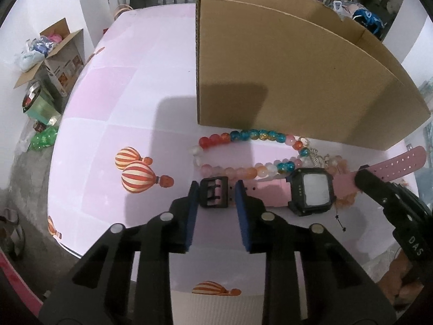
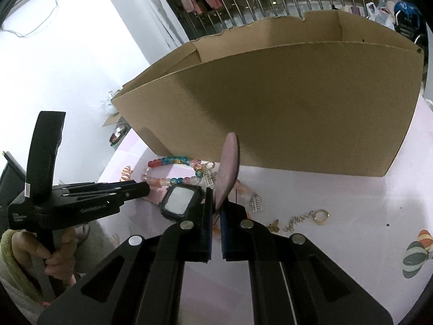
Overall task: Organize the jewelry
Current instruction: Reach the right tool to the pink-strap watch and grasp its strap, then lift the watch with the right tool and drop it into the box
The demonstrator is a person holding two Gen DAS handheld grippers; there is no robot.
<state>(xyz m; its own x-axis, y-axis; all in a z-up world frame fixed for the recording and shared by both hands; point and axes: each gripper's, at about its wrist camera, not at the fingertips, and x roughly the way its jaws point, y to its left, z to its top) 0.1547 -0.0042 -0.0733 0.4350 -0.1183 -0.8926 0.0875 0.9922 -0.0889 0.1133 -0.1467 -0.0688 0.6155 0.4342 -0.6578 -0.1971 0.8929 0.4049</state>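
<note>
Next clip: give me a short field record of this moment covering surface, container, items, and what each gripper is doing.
surface: pink tablecloth with balloon prints
container: open brown cardboard box, contents hidden
watch: pink-strapped digital watch with black case, lying in front of the box
beads: multicoloured glass bead bracelet, between watch and box
left gripper: pads either side of the black buckle, contact unclear
right gripper: shut on the strap's holed end, which stands upward

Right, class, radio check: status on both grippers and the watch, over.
Right gripper shut on watch strap end. Left gripper open, straddling the buckle. Bead bracelet lies between watch and cardboard box.
</note>
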